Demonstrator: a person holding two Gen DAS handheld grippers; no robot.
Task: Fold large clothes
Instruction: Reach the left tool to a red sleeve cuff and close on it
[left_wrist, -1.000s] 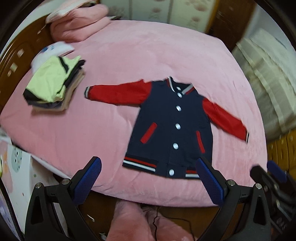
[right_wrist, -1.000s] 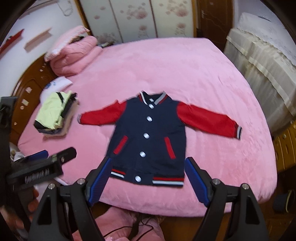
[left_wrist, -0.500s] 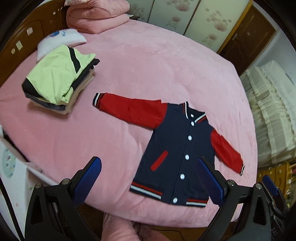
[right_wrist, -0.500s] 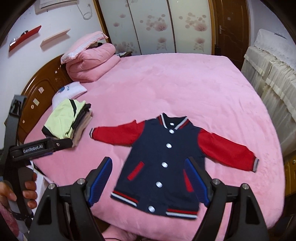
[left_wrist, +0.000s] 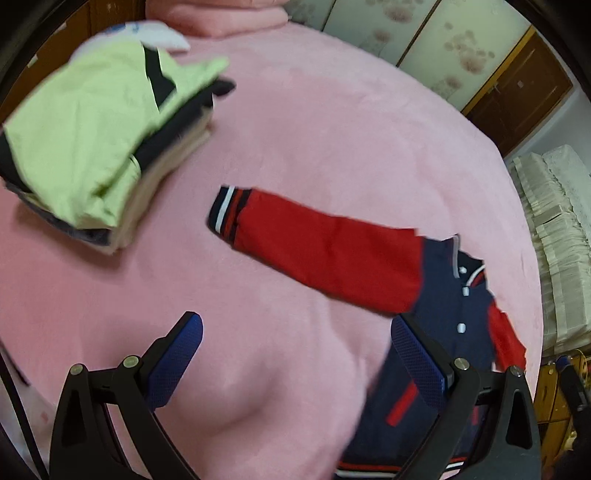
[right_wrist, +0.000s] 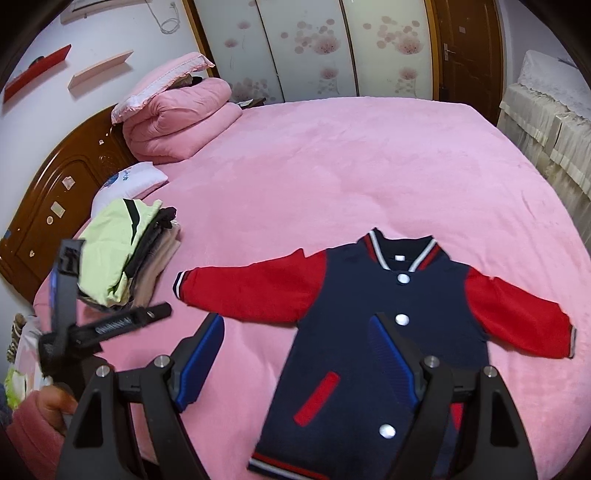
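Both spread hand-held grippers (left_wrist: 295, 354) (right_wrist: 295, 354) now nearer jacket (right_wrist: 369, 332), bare blanket (right_wrist: 332, 166) beyond.

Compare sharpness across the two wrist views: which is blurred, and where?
Left wrist: motion-smeared, worst on the folded clothes stack and jacket; the left claw stays crisp. Right wrist: mostly sharp, jacket slightly soft; heavy fisheye bending in both.

Soft, even indoor light falls on the pink bed (right_wrist: 332, 155) with only faint shadows and no glare, while both fisheye views bend and darken at their rims and the left wrist view smears the folded clothes pile (left_wrist: 92, 147) and jacket (left_wrist: 332, 251) with motion blur.
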